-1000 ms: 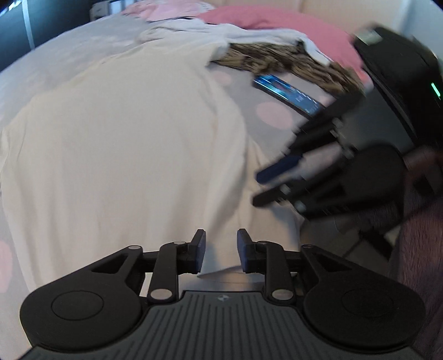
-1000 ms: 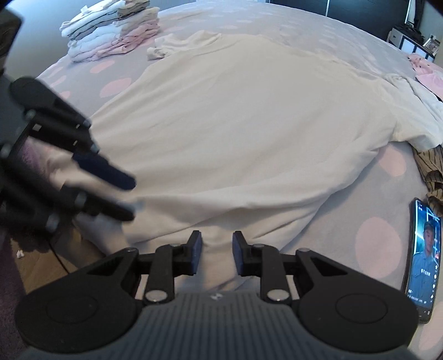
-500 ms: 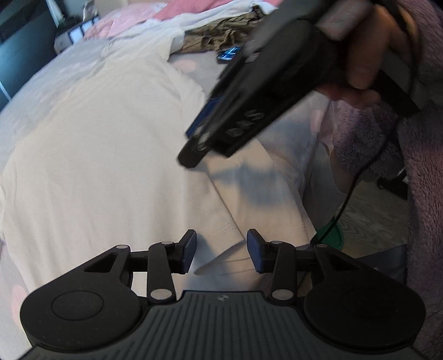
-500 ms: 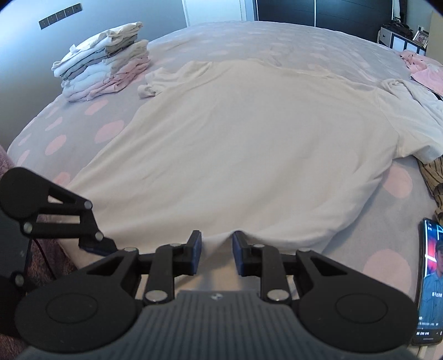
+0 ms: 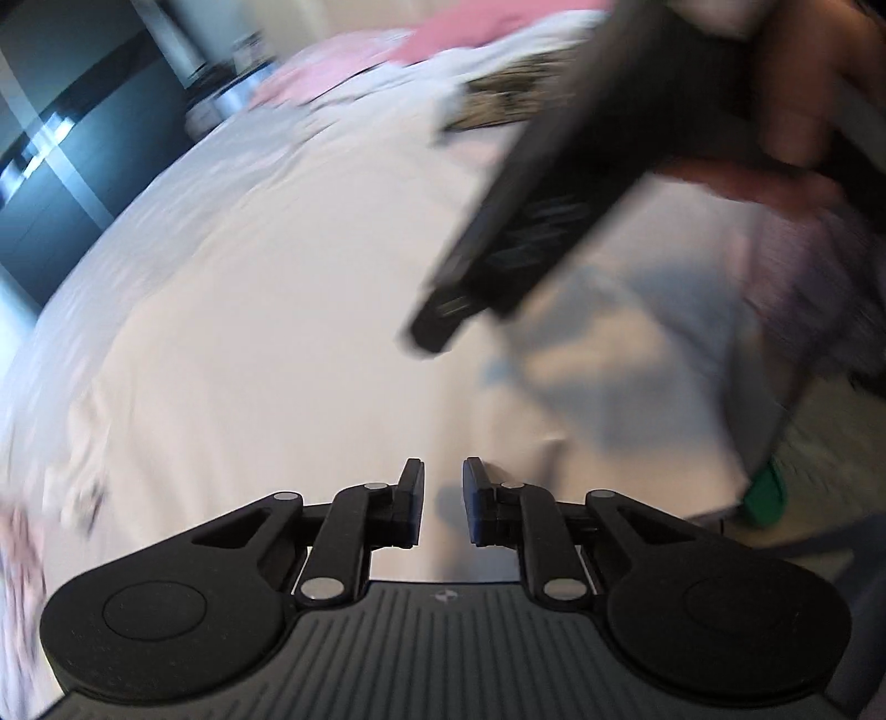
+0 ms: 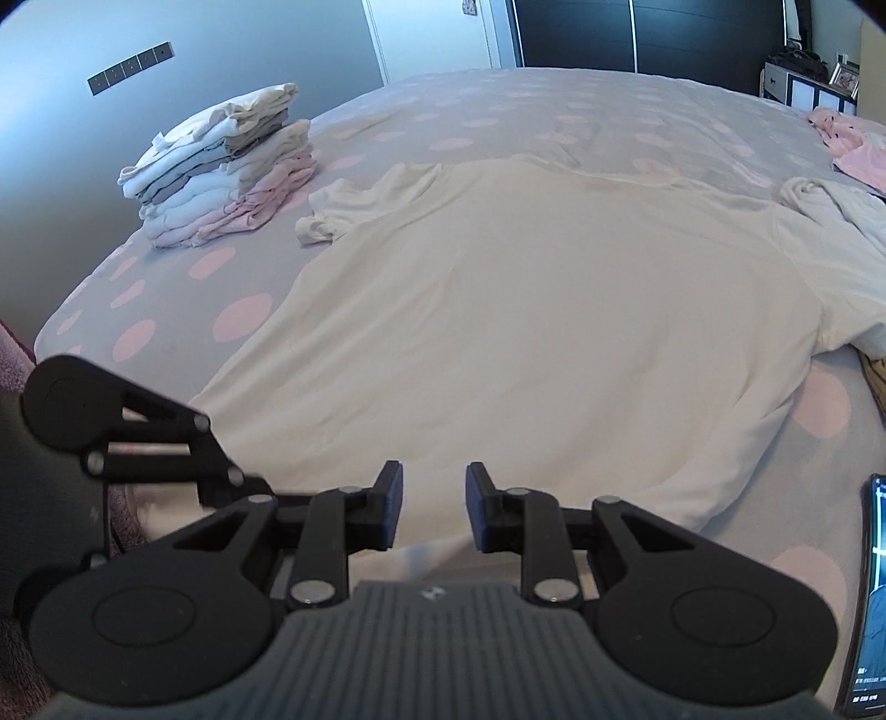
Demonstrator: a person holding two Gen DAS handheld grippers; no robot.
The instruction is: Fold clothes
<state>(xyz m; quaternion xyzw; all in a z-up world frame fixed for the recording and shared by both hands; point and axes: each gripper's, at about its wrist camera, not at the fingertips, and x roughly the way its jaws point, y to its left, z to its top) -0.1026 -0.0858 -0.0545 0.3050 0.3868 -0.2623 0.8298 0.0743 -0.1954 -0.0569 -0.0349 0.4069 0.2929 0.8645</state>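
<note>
Polka-dot bedspread (image 6: pixel 166 310) fills the frame below dark wardrobe doors (image 6: pixel 637 33); one cream shirt (image 6: pixel 526 332) centre, one folded stack (image 6: pixel 221 166) upper left. Left gripper (image 5: pixel 443 501) closing, empty; right gripper (image 6: pixel 433 507) narrowly parted, empty.

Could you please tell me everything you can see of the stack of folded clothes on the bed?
The stack of folded clothes sits near the far left corner of the polka-dot bed cover, apart from the cream shirt. It holds soft folded layers: cream and beige on top, white and grey between, pink lowest. It leans slightly, and neither set of tongs touches it.
</note>
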